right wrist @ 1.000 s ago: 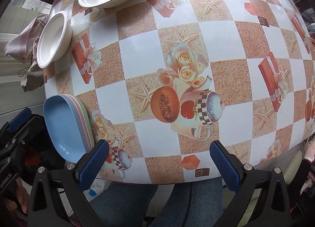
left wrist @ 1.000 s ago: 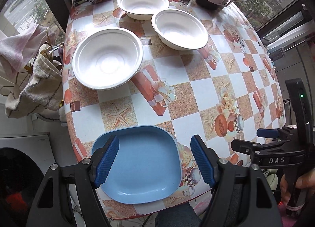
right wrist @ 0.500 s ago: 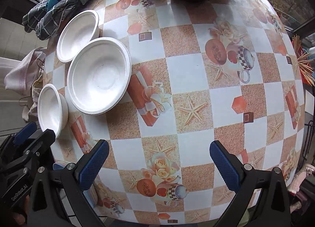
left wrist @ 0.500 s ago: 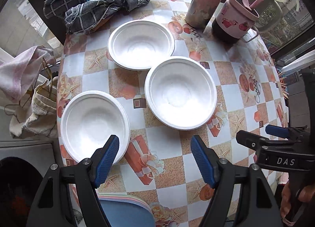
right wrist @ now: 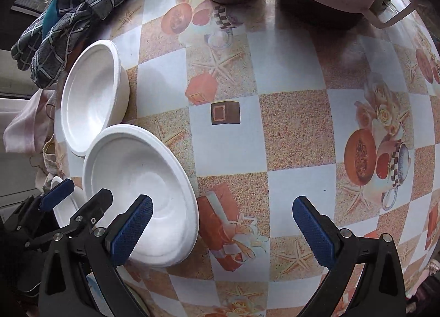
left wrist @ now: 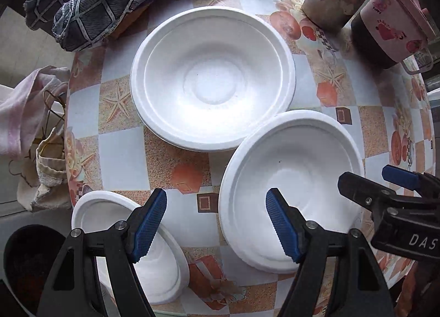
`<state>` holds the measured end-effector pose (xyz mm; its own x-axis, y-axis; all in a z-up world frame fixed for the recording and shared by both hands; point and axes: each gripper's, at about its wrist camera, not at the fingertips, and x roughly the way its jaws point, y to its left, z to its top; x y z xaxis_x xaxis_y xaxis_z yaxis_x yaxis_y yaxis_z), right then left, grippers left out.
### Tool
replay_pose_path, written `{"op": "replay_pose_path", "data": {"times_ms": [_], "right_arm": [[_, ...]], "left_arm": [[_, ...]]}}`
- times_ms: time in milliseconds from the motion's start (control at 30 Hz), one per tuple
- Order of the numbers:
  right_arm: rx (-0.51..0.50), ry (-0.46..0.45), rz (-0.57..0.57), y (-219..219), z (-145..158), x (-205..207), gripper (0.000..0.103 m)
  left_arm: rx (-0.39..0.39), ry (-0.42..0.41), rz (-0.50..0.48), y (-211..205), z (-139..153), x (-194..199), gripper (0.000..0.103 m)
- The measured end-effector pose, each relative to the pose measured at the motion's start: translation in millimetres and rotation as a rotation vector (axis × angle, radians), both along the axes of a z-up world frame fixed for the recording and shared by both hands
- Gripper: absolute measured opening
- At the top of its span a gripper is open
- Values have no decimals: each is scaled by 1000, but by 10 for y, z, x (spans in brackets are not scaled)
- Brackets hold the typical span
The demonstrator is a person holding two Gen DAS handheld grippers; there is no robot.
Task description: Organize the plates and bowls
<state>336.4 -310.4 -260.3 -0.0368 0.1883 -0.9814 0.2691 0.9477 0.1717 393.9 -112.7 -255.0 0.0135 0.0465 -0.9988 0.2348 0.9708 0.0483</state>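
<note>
Over the nearest white foam bowl (left wrist: 291, 188) my left gripper (left wrist: 216, 227) and right gripper (right wrist: 222, 227) both hang apart, right jaws just narrowing, gripping nothing.

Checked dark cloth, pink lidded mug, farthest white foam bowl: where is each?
Checked dark cloth (left wrist: 110, 1), left wrist view, folded middle.
Pink lidded mug (left wrist: 390, 28), left wrist view, side wall.
Farthest white foam bowl (left wrist: 211, 80), left wrist view, inner base.

right claw (right wrist: 221, 220): closing, nothing between | near bowl (right wrist: 143, 196) under left pad | tablecloth (right wrist: 288, 124)
</note>
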Motion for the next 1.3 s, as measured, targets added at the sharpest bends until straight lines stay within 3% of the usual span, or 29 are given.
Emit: {"op": "replay_pose_path", "data": {"times_ms": [67,167,300,333,467,633,1067,1300], "right_arm": [[5,22,3,25,-84,32,66],[24,25,10,76,-133,34,59],[80,20,63,209,-162,46,19],[80,17,70,237,-163,35,14],[68,18,82,229,-170,-61,14],[49,32,41,21,-110,-367,14],[-16,96,-216,-792,-61,-1912,16],[-57,119,-331,-1072,-58,-2506,20]], "left_arm": [[2,38,-19,-35,-83,14,62],[-4,82,-30,-68,-161,27,47],[-18,127,-43,-104,-241,0,30],[-20,133,-45,-113,-251,-29,30],[-31,137,-51,-144,-246,-138,29],[-36,117,-141,-444,-201,-449,29],[-77,174,-425,-1499,-276,-1795,29],[-82,189,-572,-1994,-260,-2367,30]]}}
